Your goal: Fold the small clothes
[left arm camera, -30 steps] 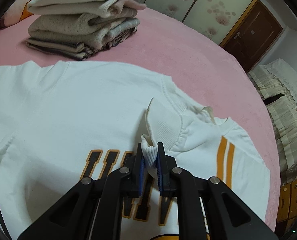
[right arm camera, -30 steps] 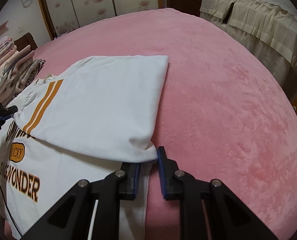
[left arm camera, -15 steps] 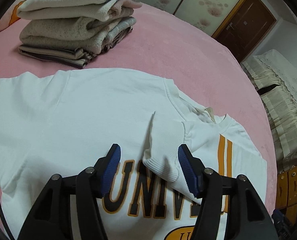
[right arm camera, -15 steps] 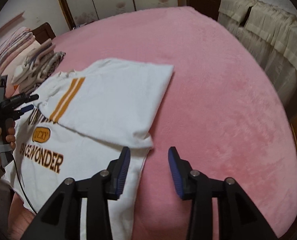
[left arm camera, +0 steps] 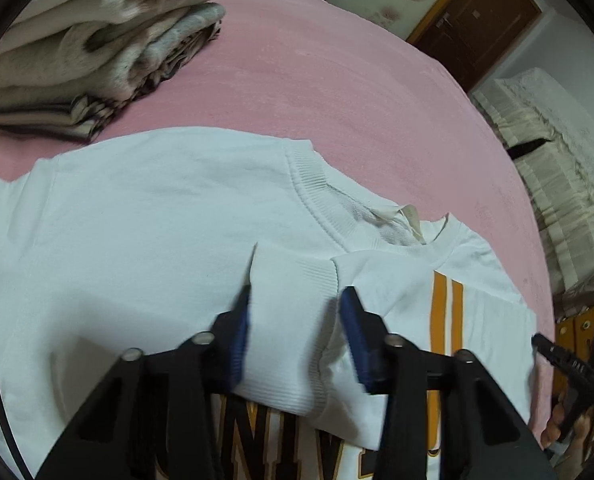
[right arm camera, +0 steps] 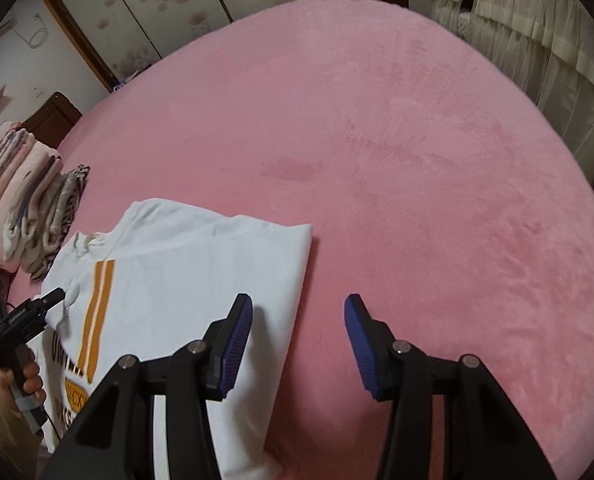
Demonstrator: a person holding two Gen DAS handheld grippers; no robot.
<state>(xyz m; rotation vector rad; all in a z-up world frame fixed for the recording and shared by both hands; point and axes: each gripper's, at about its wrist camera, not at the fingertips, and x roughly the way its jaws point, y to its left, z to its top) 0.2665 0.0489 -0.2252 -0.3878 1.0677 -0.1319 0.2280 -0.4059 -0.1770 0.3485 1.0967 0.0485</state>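
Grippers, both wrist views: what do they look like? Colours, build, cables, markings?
Both match: the left gripper and right gripper have matte black angular two-finger linkages with silver pivot bolts and ribbed blue pads. From the right view, the left one is a black pistol-grip handle with small white lettering, unreadable, and a thin black cable trailing below.

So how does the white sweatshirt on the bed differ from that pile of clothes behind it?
The white sweatshirt lies spread out as one garment with only one side and a sleeve folded in; the pile of clothes is several garments, fully folded and stacked. The sweatshirt is white with orange stripes and lettering; the pile is beige, pinkish and dark-patterned. The sweatshirt lies nearer the grippers, the pile farther back. Both rest on the pink bed cover.
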